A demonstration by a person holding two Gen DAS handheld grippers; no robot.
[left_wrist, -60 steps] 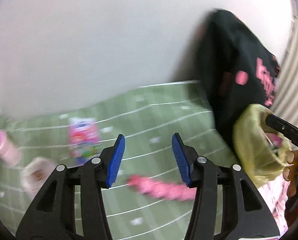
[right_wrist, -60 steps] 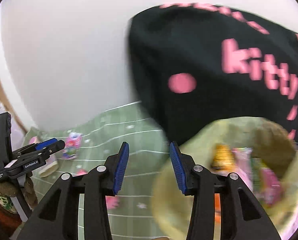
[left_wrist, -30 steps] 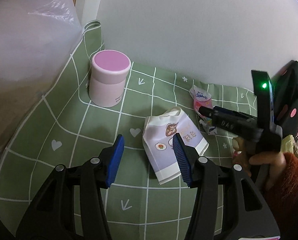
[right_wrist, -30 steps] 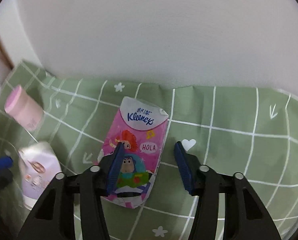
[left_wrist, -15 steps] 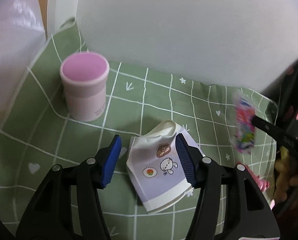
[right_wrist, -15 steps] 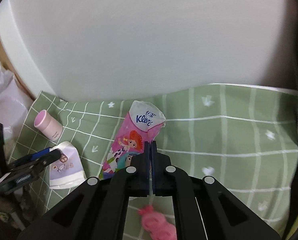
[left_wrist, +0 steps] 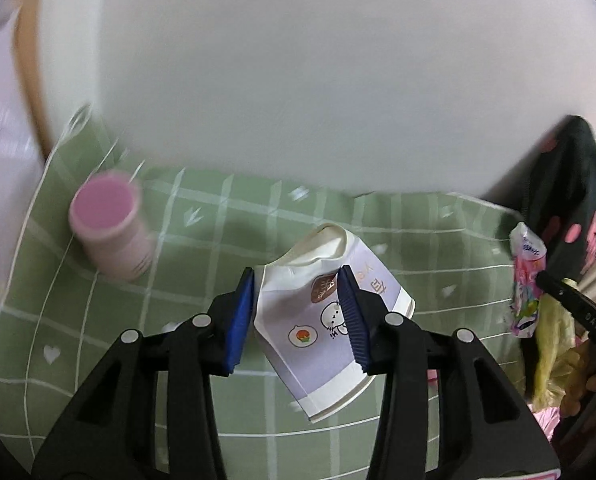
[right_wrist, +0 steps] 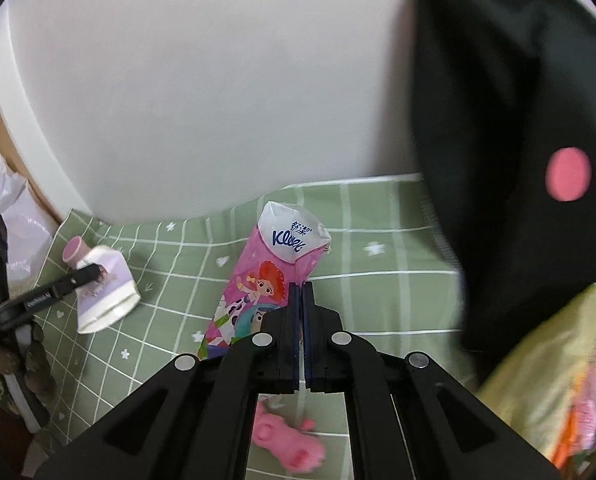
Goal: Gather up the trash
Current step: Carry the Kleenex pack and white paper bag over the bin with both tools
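Tissue pack (right_wrist: 271, 276): pink, printed with cartoon figures, white top; your right gripper (right_wrist: 301, 292) has its blue pads clamped together on the pack's lower edge, and the pack stands up from them above the green checked cloth (right_wrist: 378, 280).
Same pack, left camera: it hangs at the right edge (left_wrist: 526, 280), just beside the yellow bag.
Paper cup (left_wrist: 330, 320): crushed, white and lilac with small drawings, lying on its side on the cloth (left_wrist: 217, 220); it sits between the blue pads of your left gripper (left_wrist: 298, 312).
Left gripper: you are closing its jaws on the cup; the pads are at the cup's sides, and you cannot tell whether they press yet.
Pink jar (left_wrist: 109, 228): upright on the cloth, left of the cup, blurred.
Yellow bag (right_wrist: 558, 380): at the right, mouth open, colourful wrappers inside.
Black cloth with pink dots (right_wrist: 518, 120): hanging above the bag.
Pink toy (right_wrist: 289, 440): on the cloth below your right gripper.
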